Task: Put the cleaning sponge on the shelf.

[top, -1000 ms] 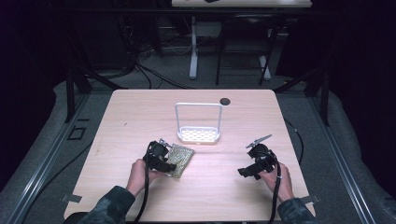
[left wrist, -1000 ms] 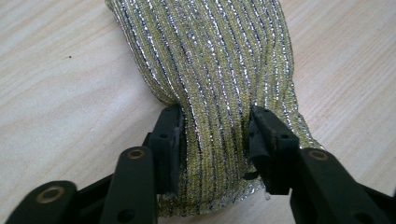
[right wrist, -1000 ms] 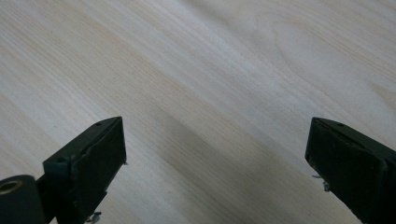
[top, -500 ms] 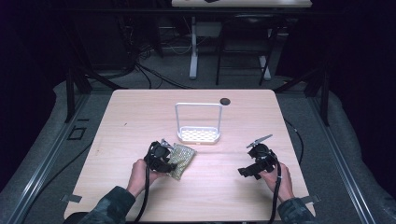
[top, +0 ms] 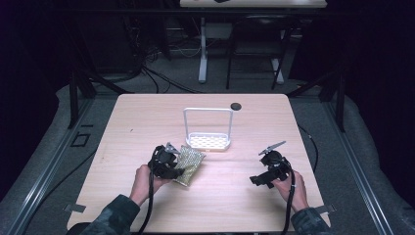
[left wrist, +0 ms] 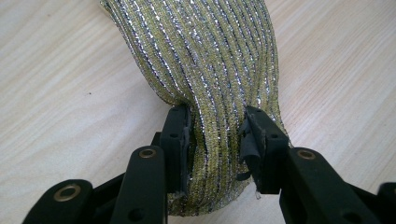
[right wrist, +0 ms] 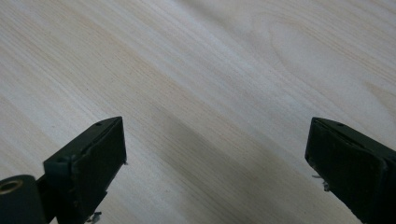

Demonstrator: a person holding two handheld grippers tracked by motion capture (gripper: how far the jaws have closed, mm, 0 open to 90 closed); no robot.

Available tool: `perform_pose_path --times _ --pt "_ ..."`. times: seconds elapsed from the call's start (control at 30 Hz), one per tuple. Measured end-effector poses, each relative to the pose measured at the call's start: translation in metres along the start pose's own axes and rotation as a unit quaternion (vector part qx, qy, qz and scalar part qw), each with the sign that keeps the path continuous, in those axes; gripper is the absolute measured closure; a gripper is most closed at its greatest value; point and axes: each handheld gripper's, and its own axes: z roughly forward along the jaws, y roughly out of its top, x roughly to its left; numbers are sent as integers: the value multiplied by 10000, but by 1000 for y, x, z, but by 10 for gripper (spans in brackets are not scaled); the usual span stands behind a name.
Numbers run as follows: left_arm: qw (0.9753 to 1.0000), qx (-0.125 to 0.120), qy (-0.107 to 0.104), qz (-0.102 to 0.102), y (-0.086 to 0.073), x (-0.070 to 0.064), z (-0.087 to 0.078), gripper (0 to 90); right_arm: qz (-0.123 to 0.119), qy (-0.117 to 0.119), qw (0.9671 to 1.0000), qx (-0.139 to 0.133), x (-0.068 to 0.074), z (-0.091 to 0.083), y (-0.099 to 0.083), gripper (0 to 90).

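Since a second ago the gold striped cloth (top: 188, 164) has bunched narrower and shifted slightly toward the white wire rack (top: 208, 129), drawn up by the left gripper (left wrist: 215, 140). Its fingers (left wrist: 176, 140) pinch the cloth's near end, the fabric gathered in folds between them while the rest lies on the wooden counter (top: 147, 122). The right gripper (right wrist: 215, 168) hovers over bare wood, well apart from the cloth, its fingers spread wide.

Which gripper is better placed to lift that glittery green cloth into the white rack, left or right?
Left. The left gripper already pinches the glittery cloth between its jaws, and the white rack stands just beyond it. The right gripper is open over bare table, farther off.
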Motion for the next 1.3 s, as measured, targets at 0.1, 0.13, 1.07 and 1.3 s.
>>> perform_pose_path --times 0.1,0.13,1.07,1.3 --pt "10000 -8 13 46 2 0 -4 637 -3 0 10000 4 0 0 0 47" --pt "10000 -8 13 46 2 0 -4 637 -3 0 10000 4 0 0 0 47" --pt "9992 -269 29 296 16 -10 -24 630 2 -21 10000 30 0 0 0 53" --pt "9989 -308 44 342 21 -11 -27 630 -19 -49 10000 22 1 0 -1 56"
